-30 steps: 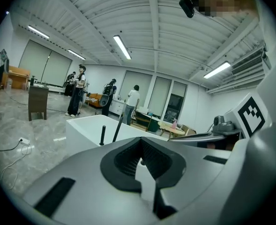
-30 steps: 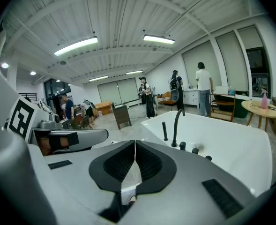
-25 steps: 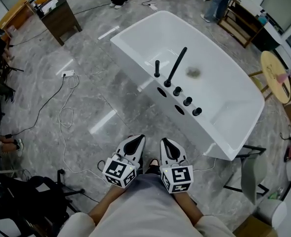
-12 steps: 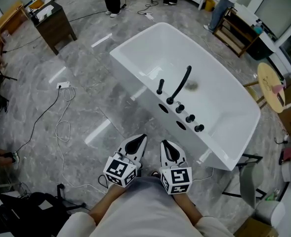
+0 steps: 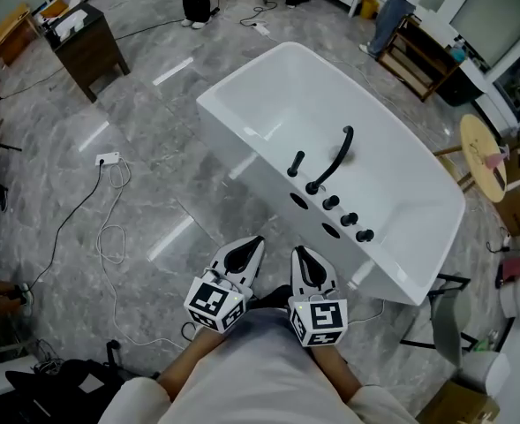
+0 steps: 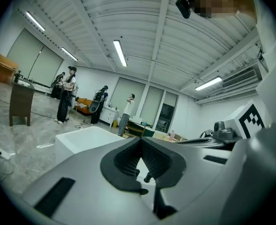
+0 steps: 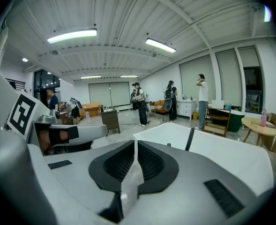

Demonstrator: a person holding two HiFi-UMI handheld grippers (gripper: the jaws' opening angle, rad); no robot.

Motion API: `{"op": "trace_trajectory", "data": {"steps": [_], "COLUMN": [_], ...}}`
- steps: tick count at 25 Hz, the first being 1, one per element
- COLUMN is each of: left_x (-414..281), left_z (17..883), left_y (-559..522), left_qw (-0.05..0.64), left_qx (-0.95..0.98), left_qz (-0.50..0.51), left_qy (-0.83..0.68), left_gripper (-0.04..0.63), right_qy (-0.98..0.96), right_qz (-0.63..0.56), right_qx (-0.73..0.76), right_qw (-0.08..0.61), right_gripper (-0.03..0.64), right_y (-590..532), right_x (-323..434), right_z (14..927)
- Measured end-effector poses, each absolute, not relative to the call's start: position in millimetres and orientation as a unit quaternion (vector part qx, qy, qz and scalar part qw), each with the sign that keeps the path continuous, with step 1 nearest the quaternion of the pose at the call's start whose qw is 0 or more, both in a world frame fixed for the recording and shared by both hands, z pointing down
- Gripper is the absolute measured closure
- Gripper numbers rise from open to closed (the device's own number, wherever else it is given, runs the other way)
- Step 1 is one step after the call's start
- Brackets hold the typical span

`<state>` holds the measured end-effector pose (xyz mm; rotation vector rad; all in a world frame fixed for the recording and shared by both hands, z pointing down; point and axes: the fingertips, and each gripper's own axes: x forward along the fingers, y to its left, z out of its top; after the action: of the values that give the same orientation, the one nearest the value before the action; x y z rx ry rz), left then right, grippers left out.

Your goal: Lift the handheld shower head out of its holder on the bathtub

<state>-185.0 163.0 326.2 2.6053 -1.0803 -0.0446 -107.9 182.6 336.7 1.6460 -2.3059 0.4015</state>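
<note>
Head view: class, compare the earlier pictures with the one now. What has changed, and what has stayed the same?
The bathtub with its shower head now lies lower in the picture, nearer the grippers: the person has stepped towards it. Nothing was grasped or let go. The left gripper and right gripper stay shut, empty and side by side; the shower head stays in its holder.

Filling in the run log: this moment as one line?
left gripper: shut, empty | right gripper: shut, empty | shower head: untouched, upright on bathtub rim

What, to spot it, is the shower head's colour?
The shower head is black; head view.
</note>
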Motion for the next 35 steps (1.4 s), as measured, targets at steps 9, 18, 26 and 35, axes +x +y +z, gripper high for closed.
{"op": "trace_trajectory", "data": {"steps": [9, 18, 26, 35], "left_x": [-178.9, -142.8, -102.0, -51.9], "left_z": [335.1, 348.3, 357.6, 374.7], "left_y": [134.7, 83.3, 19.9, -42.4], "left_qw": [0.175, 0.182, 0.186, 0.187], "left_qx": [0.921, 0.929, 0.928, 0.918], "left_qz": [-0.012, 0.013, 0.04, 0.065], "left_qy": [-0.347, -0.322, -0.321, -0.345], "left_gripper": [0.591, 0.591, 0.591, 0.591], "right_qy": [-0.777, -0.764, -0.776, -0.796], "right_qz": [0.149, 0.17, 0.175, 0.177], "right_qx": [0.596, 0.611, 0.595, 0.567], "right_qw": [0.134, 0.12, 0.115, 0.116], "right_gripper": [0.595, 0.595, 0.595, 0.594], "right_y": [157.8, 103.6, 35.5, -32.0], "right_x": [-104.2, -66.4, -39.6, 3.8], "right_z": [340.0, 350.8, 352.6, 358.4]}}
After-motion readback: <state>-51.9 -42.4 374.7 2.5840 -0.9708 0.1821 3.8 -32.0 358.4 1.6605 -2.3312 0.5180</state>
